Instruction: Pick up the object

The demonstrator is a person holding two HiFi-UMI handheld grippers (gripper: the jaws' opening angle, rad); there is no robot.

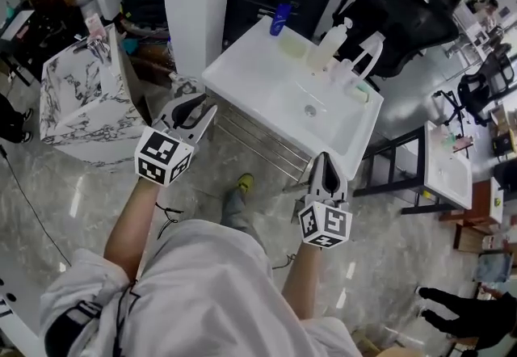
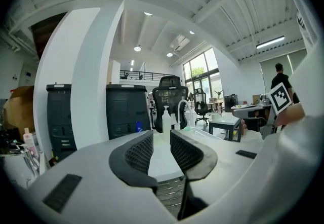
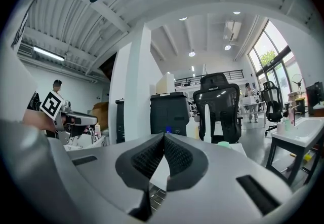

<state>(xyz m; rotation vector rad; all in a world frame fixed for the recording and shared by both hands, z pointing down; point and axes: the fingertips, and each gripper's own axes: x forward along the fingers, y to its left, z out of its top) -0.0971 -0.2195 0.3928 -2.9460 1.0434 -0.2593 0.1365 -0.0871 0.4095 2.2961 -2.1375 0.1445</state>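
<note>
Left gripper (image 1: 196, 111) jaws apart, empty. Right gripper (image 1: 325, 163) jaws together, empty. Both short of sink (image 1: 242, 65). Likely object: pump bottle (image 1: 332, 39) on far rim. Risk: closed right jaws nudge it over. Head view shows basin; gripper views only near edge, bottles.

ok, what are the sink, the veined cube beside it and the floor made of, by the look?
The sink is glossy white with a smooth moulded basin, likely ceramic or resin. The veined cube is white with dark veining: marble or a marble-print finish, can't tell which. The floor is grey polished tile or stone, with mirror-like light streaks.
</note>
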